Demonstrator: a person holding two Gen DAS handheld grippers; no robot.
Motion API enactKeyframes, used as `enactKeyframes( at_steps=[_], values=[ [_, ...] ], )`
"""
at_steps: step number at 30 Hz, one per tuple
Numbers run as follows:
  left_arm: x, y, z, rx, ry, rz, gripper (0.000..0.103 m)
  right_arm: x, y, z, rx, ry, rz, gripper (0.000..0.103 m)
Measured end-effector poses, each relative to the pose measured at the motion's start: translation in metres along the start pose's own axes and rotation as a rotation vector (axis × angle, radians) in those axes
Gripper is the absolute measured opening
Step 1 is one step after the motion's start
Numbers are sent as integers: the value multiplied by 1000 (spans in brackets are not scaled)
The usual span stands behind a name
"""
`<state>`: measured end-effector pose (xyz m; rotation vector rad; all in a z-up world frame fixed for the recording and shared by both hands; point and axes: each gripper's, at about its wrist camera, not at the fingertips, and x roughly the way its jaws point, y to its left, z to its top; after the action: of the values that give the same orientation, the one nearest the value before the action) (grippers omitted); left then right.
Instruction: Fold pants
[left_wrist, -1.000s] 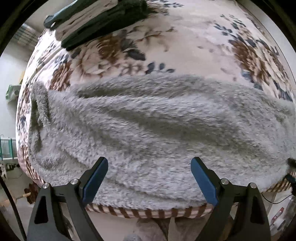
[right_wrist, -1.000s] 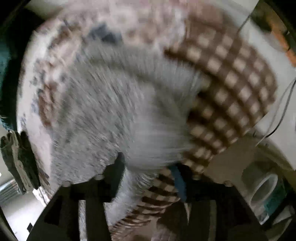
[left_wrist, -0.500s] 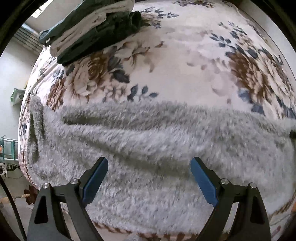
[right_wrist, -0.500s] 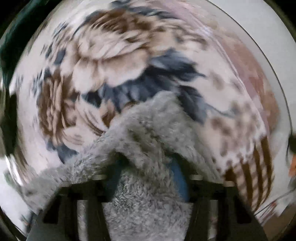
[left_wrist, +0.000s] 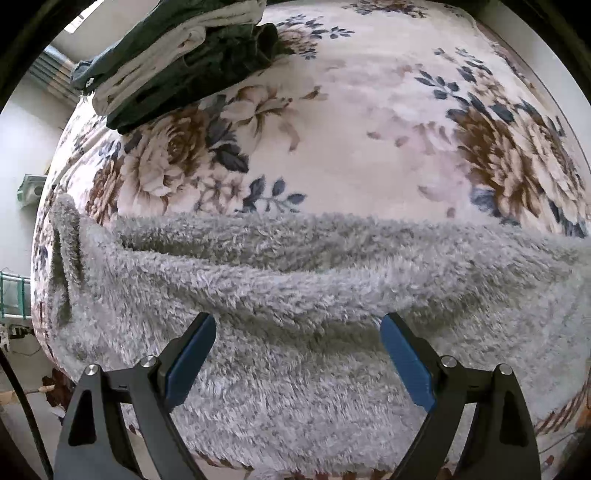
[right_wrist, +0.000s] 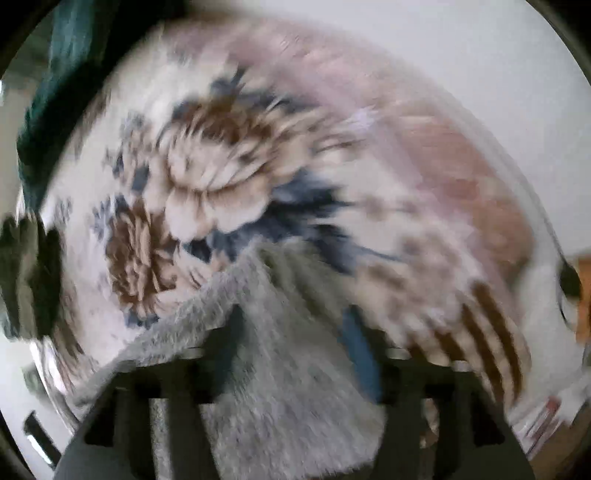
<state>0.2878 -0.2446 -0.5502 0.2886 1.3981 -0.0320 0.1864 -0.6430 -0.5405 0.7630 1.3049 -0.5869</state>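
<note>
The grey fluffy pants (left_wrist: 314, 295) lie across the near edge of a bed with a floral blanket (left_wrist: 369, 129). A raised fold runs across them from left to right. My left gripper (left_wrist: 297, 354) is open and empty, just above the pants near the bed's front edge. In the blurred right wrist view, my right gripper (right_wrist: 291, 350) is shut on a bunch of the grey pants (right_wrist: 280, 387) and holds it up above the floral blanket (right_wrist: 207, 192).
A stack of folded dark green and white clothes (left_wrist: 177, 62) lies at the far left of the bed. The blanket's brown striped border (right_wrist: 491, 339) hangs at the bed's edge. The floor and a wall lie off to the left.
My right gripper has carried the pants' end from the bed's edge up over the blanket, and the view is blurred. My left gripper has drawn back and tilted, so more blanket shows beyond the pants.
</note>
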Motion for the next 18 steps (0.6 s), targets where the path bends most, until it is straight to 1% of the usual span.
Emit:
enactKeyframes(
  at_steps=[1,3,4,6,7,8,9,10,12,14,15,17,18],
  values=[
    [-1,-1,-3,4,3,-7,91,-8,-13,-11,35,-1,-32,69],
    [-1,-4,-8,8,14,-21,91,-7,-32,-31,101,34,-60,69],
    [-1,-6,-11,11,20,-27,91,2,-47,-45,158,88,-76,69],
    [0,-10,-16,18,29,-35,91,20,-67,-65,221,165,-62,69],
    [0,-11,-18,20,32,-38,91,35,-73,-75,251,215,-62,62],
    [0,-12,-20,23,35,-40,91,41,-74,-81,258,220,-52,51],
    [-1,-13,-22,26,35,-43,91,46,-71,-86,257,214,-38,19],
    [-1,-14,-24,34,33,-41,91,45,-67,-88,245,201,-58,13],
    [-2,-14,-25,41,28,-42,91,28,-59,-88,211,117,-87,9],
    [-3,-12,-26,40,25,-44,91,-4,-49,-83,159,-8,-127,9],
    [-4,-11,-26,37,23,-45,91,-15,-47,-82,150,-47,-130,8],
    [-6,-9,-25,25,19,-51,91,-32,-48,-78,130,-101,-145,8],
    [-7,-8,-25,18,19,-56,91,-35,-49,-76,125,-108,-150,8]
  ],
)
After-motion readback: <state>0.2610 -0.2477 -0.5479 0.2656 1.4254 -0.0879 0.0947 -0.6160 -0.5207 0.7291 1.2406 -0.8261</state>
